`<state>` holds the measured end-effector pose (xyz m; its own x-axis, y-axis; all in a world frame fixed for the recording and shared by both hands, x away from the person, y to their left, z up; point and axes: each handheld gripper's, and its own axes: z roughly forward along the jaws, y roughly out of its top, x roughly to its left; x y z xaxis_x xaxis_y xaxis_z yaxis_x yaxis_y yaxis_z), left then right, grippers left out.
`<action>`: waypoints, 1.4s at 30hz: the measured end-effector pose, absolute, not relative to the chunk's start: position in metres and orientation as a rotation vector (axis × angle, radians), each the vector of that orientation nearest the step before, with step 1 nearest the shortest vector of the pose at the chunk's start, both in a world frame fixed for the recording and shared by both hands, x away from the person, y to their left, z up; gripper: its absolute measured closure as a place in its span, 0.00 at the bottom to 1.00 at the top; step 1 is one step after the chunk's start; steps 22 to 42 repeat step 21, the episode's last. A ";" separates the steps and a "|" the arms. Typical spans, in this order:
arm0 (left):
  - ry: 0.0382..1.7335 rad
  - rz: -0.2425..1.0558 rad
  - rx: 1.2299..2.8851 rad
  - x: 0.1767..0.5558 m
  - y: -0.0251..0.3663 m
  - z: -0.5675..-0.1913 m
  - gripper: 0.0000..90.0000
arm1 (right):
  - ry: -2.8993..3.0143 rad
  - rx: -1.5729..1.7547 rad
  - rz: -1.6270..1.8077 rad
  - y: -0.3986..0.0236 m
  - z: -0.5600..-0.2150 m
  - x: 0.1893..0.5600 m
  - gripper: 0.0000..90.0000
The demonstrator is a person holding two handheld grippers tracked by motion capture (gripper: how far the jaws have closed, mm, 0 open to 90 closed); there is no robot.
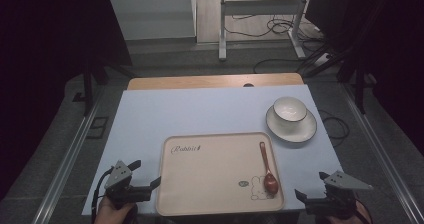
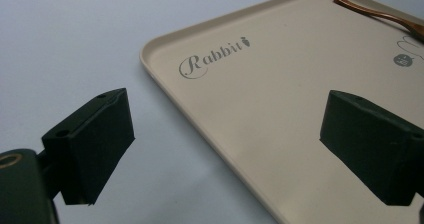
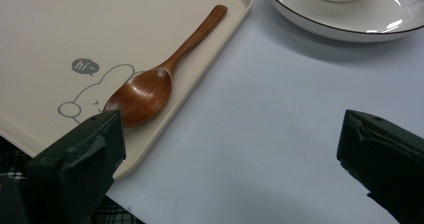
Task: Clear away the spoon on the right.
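While both tongs (image 1: 146, 175) (image 1: 311, 184) gape wide and empty, a glossy wooden spoon (image 3: 150, 86) lies on the smooth rounded-rectangle beige tray (image 1: 210, 184).

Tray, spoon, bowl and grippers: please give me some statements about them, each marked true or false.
1. The spoon lies on the tray. True.
2. The bowl stands on the tray. False: it sits on a plate on the table, beyond the tray's right corner.
3. The left gripper is shut on the tray's rim. False: its jaws stand open.
4. The right gripper is open and holds nothing. True.
5. The tray bears the word "Rabbit". True.
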<state>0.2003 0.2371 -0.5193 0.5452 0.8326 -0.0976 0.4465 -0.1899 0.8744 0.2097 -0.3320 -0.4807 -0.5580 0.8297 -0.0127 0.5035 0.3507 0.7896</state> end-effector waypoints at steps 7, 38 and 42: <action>1.055 0.504 1.822 0.200 0.237 -0.519 0.08 | 2.209 1.200 1.063 -0.337 -0.486 0.208 0.00; 1.049 0.508 1.828 0.200 0.237 -0.519 0.08 | 2.260 1.229 1.014 -0.336 -0.490 0.213 0.00; 1.049 0.508 1.828 0.200 0.237 -0.519 0.08 | 2.260 1.229 1.014 -0.336 -0.490 0.213 0.00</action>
